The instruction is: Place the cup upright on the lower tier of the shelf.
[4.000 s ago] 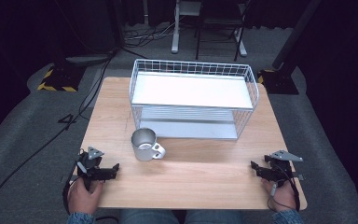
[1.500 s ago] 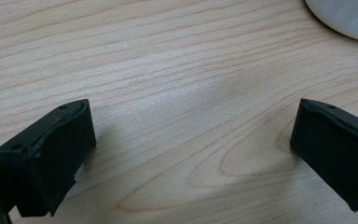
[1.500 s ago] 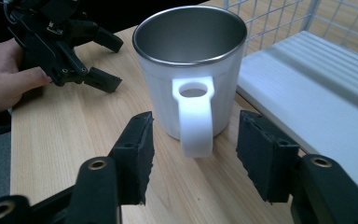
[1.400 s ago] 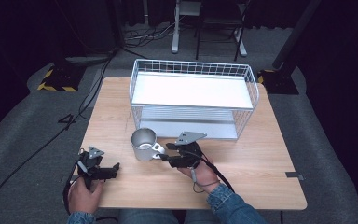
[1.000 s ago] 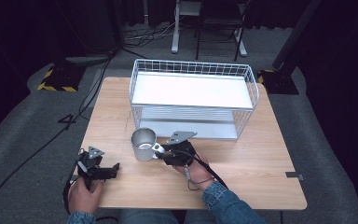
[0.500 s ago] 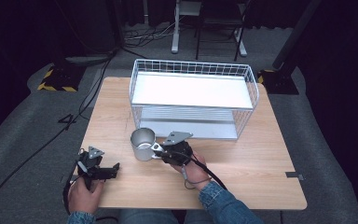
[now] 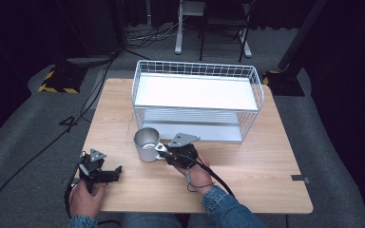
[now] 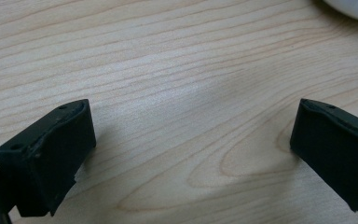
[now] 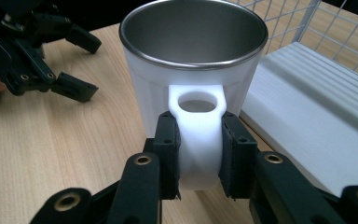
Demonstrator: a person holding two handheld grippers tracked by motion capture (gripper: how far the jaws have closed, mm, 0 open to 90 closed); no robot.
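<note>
Gripping check, high view: I see the right gripper (image 7: pixel 164 151) pinched on the white handle of the steel-lined mug (image 7: pixel 146 144), which stands upright on the wooden table (image 7: pixel 266 161), just in front of the white wire rack (image 7: pixel 197 102).
Left side, high view: the left gripper (image 7: pixel 116 172) rests near the table's front left corner, well apart from the mug, so I leave it parked there.
Left gripper view: its jaws stand wide with nothing but bare wood grain between them; a pale curved edge sits at the top right corner, too little for me to name.
Right gripper view: both pads (image 9: pixel 170 154) press flat on the two sides of the mug handle (image 9: pixel 199 140), below its finger hole; the jaws have just been closing onto it, and the grip looks centred.
Hold quality: I judge the pinch is low on the handle, so the cup could swing if I jerk it.
How I lift: straight up first, slowly, rim level, keeping the body clear of the rack's front wires (image 9: pixel 307 28).
Risk: a wrist twist may let the smooth plastic slip between the pads.
</note>
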